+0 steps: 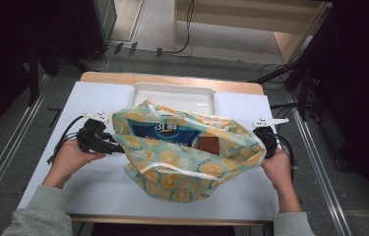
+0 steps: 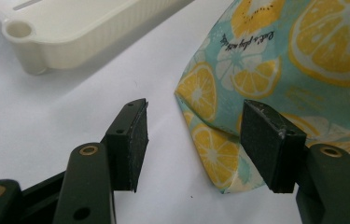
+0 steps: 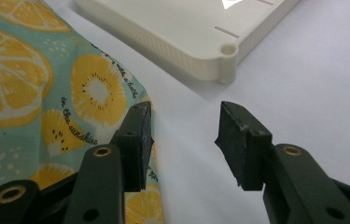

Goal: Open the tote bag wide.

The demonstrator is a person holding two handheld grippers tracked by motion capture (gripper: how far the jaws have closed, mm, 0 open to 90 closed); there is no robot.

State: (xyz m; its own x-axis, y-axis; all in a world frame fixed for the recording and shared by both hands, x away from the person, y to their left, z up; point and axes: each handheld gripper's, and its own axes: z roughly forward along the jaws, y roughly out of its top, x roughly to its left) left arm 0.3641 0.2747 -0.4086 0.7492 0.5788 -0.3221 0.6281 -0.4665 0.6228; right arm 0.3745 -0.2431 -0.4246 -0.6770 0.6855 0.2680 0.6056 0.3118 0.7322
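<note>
Looking down from the high view, you see inside the lemon-print bag, mid-table before the white tray: a blue packet and a brown item. Your hands sit low at its two ends. Your left gripper gapes around the bag's corner, pads clear; your right gripper is half open, holding nothing, bag beside one jaw.

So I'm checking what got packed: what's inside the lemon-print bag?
Inside the lemon-print bag, a blue package with white lettering and a brown item show; anything beneath them is covered by the fabric.
</note>
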